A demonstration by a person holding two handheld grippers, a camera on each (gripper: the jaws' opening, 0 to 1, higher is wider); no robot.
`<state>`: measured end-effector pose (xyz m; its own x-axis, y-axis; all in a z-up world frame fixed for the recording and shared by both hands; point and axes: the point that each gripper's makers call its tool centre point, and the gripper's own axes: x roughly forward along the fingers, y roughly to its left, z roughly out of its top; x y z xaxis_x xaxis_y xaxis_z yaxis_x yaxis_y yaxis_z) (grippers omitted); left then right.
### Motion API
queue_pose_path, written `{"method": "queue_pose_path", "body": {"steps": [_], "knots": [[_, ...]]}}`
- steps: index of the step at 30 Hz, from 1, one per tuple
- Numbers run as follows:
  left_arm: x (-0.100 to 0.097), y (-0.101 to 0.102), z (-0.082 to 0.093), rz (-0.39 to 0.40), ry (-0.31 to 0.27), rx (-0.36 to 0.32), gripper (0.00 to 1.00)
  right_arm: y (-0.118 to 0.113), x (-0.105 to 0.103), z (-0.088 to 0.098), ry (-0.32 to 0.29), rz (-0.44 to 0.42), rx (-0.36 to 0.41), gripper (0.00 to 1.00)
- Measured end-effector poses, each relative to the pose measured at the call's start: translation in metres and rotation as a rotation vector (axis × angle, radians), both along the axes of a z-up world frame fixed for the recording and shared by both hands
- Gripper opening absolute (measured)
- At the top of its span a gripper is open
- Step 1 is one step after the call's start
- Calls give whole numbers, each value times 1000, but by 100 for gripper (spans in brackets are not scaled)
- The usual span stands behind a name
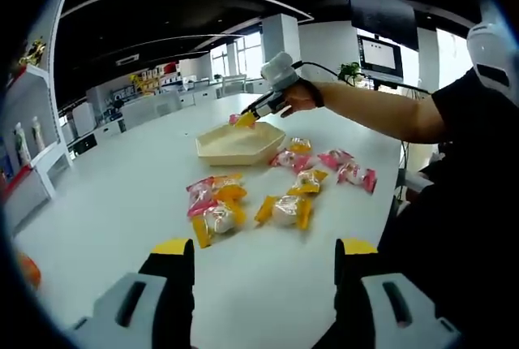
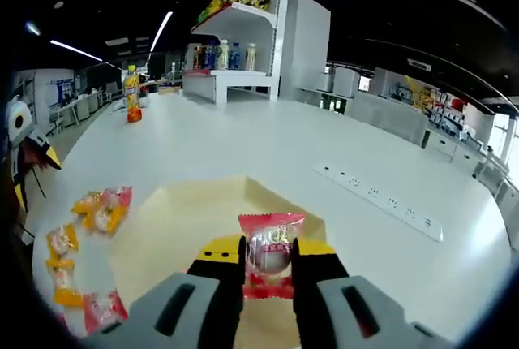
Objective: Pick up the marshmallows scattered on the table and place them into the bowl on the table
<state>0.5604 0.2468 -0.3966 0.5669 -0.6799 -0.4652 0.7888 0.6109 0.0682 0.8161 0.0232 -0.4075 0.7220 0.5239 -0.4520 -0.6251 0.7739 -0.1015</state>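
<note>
- White tabletop (image 1: 122, 227) runs long through an open office, with shelves of bottles and snacks behind and a power strip (image 2: 379, 200) lying off to one side in the right gripper view.
- Your right gripper (image 2: 268, 264) holds a red-wrapped marshmallow (image 2: 271, 252) clamped between its jaws, the packet standing up along them with its crimped ends above and below the pinch.
- That packet hangs directly over the bowl (image 2: 174, 227); the pale hexagonal basin spreads beneath and ahead of the jaws, so the drop looks to need only a release, with little or no travel.
- From the left gripper view, the same gripper sits at the bowl's far rim, above it, your arm reaching across from the right.
- Your left gripper (image 1: 265, 256) has its jaws wide apart with nothing between them, low over bare tabletop.
- Nearest loose pieces lie straight ahead of the left jaws: a yellow-wrapped marshmallow (image 1: 285, 209) and, just beside it to the left, a yellow-and-pink pair (image 1: 216, 203) touching each other.
- Further on, more packets (image 1: 328, 166) sit between those and the bowl, toward your right arm.
- Yellow packet's long axis runs across the left jaws' line, so you would likely need to roll the wrist to pinch its middle.
- Room is open around that cluster; the tabletop edge curves in on the right, near the pink packets.
</note>
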Motion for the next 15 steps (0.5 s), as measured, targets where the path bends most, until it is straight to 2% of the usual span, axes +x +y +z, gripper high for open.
{"method": "queue_pose_path", "body": {"steps": [5, 13, 15], "knots": [[0, 2, 0, 2, 0, -2, 69, 1, 2, -2, 5, -4, 6, 22], [-4, -2, 5, -19, 5, -42, 69, 5, 4, -4, 4, -17, 20, 22], [-4, -2, 4, -20, 6, -39, 69, 7, 4, -8, 16, -18, 4, 22]]}}
